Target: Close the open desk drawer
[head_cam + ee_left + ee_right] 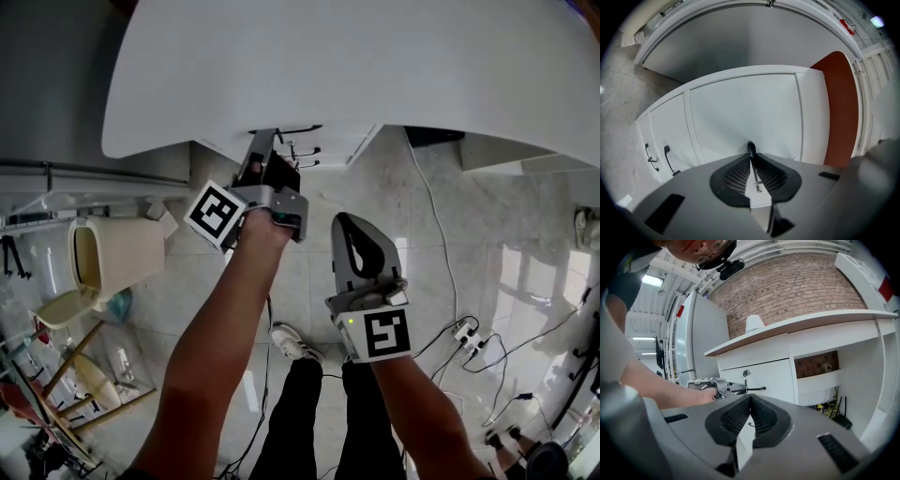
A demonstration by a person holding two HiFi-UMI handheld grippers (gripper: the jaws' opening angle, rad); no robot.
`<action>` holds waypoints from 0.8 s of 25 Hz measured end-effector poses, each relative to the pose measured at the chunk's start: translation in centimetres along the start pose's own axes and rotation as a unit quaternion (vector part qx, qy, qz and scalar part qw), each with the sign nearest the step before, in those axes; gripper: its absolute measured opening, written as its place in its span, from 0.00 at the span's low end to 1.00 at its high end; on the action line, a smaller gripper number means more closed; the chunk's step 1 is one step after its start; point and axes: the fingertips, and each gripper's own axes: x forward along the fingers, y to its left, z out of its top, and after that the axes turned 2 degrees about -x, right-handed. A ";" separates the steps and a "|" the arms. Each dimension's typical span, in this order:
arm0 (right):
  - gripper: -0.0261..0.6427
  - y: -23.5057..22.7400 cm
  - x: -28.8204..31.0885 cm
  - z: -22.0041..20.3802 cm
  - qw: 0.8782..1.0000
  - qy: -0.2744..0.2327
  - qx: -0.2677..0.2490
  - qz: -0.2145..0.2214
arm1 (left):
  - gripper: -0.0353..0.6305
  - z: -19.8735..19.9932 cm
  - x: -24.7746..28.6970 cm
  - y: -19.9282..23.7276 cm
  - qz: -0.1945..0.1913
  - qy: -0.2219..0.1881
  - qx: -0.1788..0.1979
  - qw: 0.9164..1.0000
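White desk (pixel 356 66), marble floor (pixel 412 216); left gripper (pixel 751 159) pinching drawer handle (pixel 751 149); right gripper (pixel 345 221) closed, empty.

Two grippers are counted, the left gripper (pixel 265 150) and the right gripper (pixel 349 230), at one white desk (pixel 375 66). Three black handles (pixel 669 159) are shown; one bin (pixel 112 255) and one power strip (pixel 466 333) are seen on the floor (pixel 422 225).

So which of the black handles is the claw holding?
The handle pinched in the left claw, on the wide white panel; the other two handles sit off to one side, untouched.
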 end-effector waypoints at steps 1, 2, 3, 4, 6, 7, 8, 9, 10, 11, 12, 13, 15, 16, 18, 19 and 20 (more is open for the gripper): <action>0.08 0.0 -0.1 0.0 1.000 -0.001 0.001 -0.002 | 0.12 0.0 0.0 0.1 0.001 -0.002 0.001 1.000; 0.08 0.1 -0.1 0.0 1.000 -0.003 0.002 -0.005 | 0.12 0.0 -0.1 0.2 0.001 -0.003 0.001 1.000; 0.08 0.1 -0.2 0.0 1.000 -0.003 0.003 -0.008 | 0.13 0.0 -0.2 0.3 0.001 -0.003 0.003 1.000; 0.08 0.2 -0.4 -0.1 1.000 -0.003 0.001 -0.010 | 0.13 0.0 -0.2 0.3 0.001 -0.001 0.005 1.000; 0.08 0.2 -0.6 -0.2 1.000 0.000 -0.005 -0.010 | 0.13 0.0 -0.2 0.4 0.001 0.001 0.007 1.000; 0.08 0.1 -0.6 -0.2 1.000 -0.001 -0.005 -0.011 | 0.13 0.0 -0.2 0.5 0.001 0.002 0.006 1.000; 0.08 0.0 -0.6 -0.1 1.000 -0.002 -0.003 -0.013 | 0.13 0.0 -0.2 0.4 0.001 0.002 0.005 1.000; 0.08 -0.2 -0.7 0.0 1.000 -0.003 -0.001 -0.015 | 0.13 -0.1 -0.3 0.4 0.001 0.002 0.005 1.000; 0.08 -0.3 -0.8 0.0 1.000 -0.004 0.000 -0.018 | 0.13 -0.2 -0.4 0.2 0.000 0.002 0.007 1.000; 0.08 -0.5 -1.0 0.1 1.000 -0.004 0.001 -0.021 | 0.13 -0.4 -0.6 0.1 -0.001 0.003 0.010 1.000; 0.08 -0.7 -1.2 0.3 1.000 -0.006 0.002 -0.026 | 0.13 -0.7 -0.9 -0.1 -0.001 0.003 0.015 1.000; 0.08 -0.8 -1.5 0.5 0.999 -0.008 0.004 -0.031 | 0.11 -1.0 -1.2 -0.3 -0.002 0.005 0.022 1.000; 0.08 -0.8 -2.2 0.7 0.999 -0.009 0.007 -0.038 | 0.09 -1.9 -1.9 -1.0 -0.005 0.015 0.042 0.999; 0.08 -0.7 -2.6 0.6 0.999 -0.007 0.005 -0.037 | 0.08 -2.2 -2.5 -1.2 -0.004 0.021 0.054 0.998; 0.08 -0.2 -3.4 0.1 1.000 0.002 -0.004 -0.030 | 0.07 -2.8 -3.9 -1.6 0.007 0.026 0.083 0.996; 0.08 -0.1 -3.7 0.0 1.000 0.005 -0.006 -0.029 | 0.06 -2.9 -4.8 -1.7 0.012 0.027 0.101 0.994; 0.08 0.0 -3.9 -0.1 1.000 0.006 -0.008 -0.028 | 0.06 -3.0 -5.6 -2.0 0.015 0.028 0.126 0.991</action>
